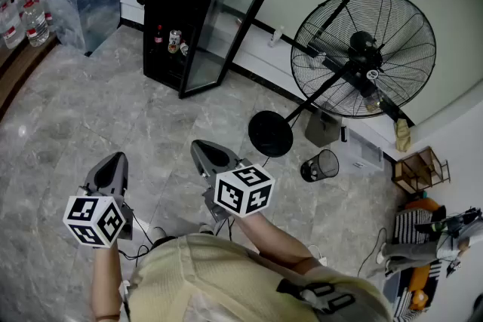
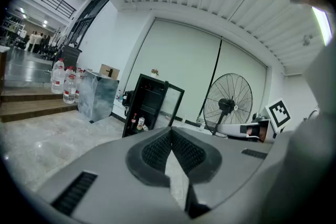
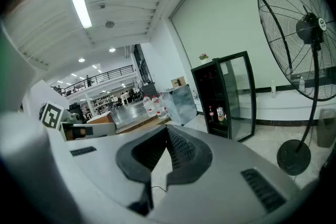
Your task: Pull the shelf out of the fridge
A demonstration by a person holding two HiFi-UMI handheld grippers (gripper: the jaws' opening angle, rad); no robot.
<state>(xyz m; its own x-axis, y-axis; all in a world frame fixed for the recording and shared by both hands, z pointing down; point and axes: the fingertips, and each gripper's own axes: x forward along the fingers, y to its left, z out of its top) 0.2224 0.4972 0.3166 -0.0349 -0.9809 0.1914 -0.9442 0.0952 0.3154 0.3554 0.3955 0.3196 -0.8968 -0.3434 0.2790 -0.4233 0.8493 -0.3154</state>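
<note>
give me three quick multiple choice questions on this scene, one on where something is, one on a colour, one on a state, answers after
1. In the head view, where does the standing fan stand relative to the fridge?
A) to its left
B) to its right
C) on top of it

2. What colour is the fridge's body?
A) black
B) white
C) red

3. How is the fridge's glass door?
A) shut
B) taken off and lying on the floor
C) swung open

Answers:
1 B, the fan stands further right along the same wall.
2 A, the cabinet and door frame are both black.
3 C, the door angles out from the cabinet, and drinks show inside.
</note>
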